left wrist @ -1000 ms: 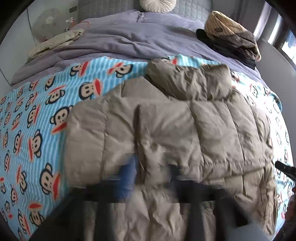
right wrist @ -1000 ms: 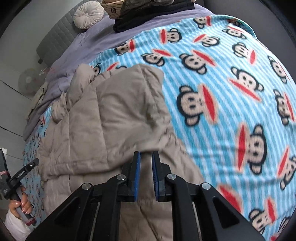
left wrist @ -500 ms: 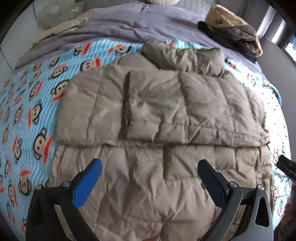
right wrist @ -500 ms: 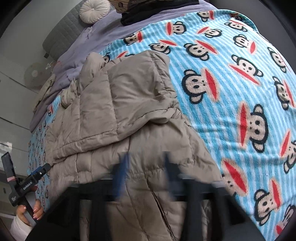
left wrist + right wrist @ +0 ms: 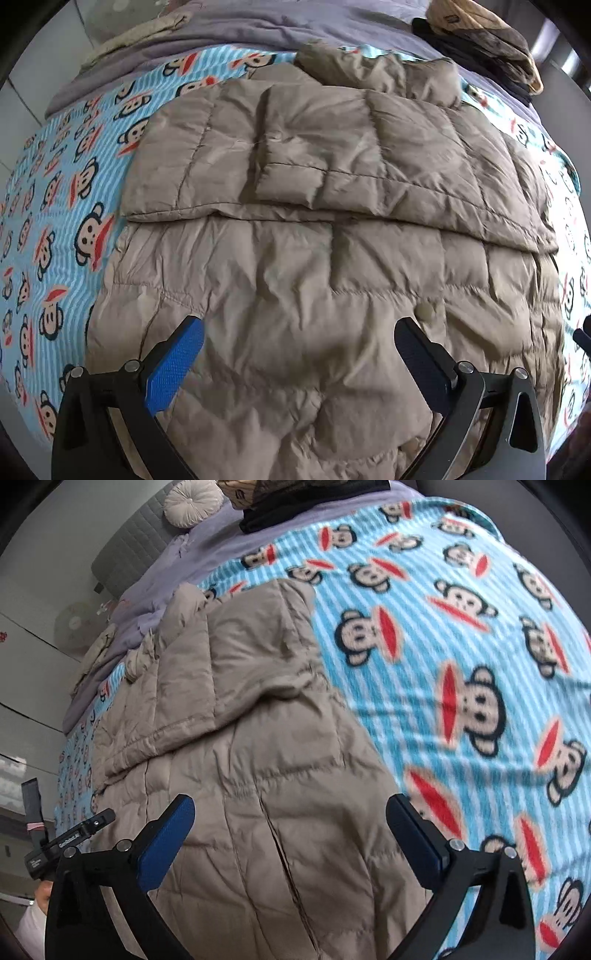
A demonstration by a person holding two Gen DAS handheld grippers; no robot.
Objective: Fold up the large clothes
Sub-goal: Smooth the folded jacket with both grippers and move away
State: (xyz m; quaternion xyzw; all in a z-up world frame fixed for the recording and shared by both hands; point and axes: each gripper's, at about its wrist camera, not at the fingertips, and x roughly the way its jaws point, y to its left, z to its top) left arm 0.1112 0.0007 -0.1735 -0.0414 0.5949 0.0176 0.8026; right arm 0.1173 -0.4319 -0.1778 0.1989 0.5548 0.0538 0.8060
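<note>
A beige quilted puffer jacket (image 5: 314,258) lies flat on the bed, its sleeves folded across the upper half and the hood at the far end. My left gripper (image 5: 298,326) hovers over the jacket's lower half, open, with only fabric beneath its blue pads. In the right wrist view the same jacket (image 5: 258,757) runs along the left. My right gripper (image 5: 290,805) hangs over its near right part; its jaws are opening wide and the pads press on nothing. The left gripper's body (image 5: 70,843) shows at the far left, held in a hand.
The jacket rests on a blue striped monkey-print blanket (image 5: 443,646) over a purple duvet (image 5: 258,26). A pile of dark and checked clothes (image 5: 491,40) sits at the bed's far right corner. A round cushion (image 5: 192,502) leans on the grey headboard. A fan (image 5: 74,624) stands beside the bed.
My right gripper's jaws went from nearly shut to wide apart. Both grippers drew back along the jacket toward its near end; more of the lower half now fills both views.
</note>
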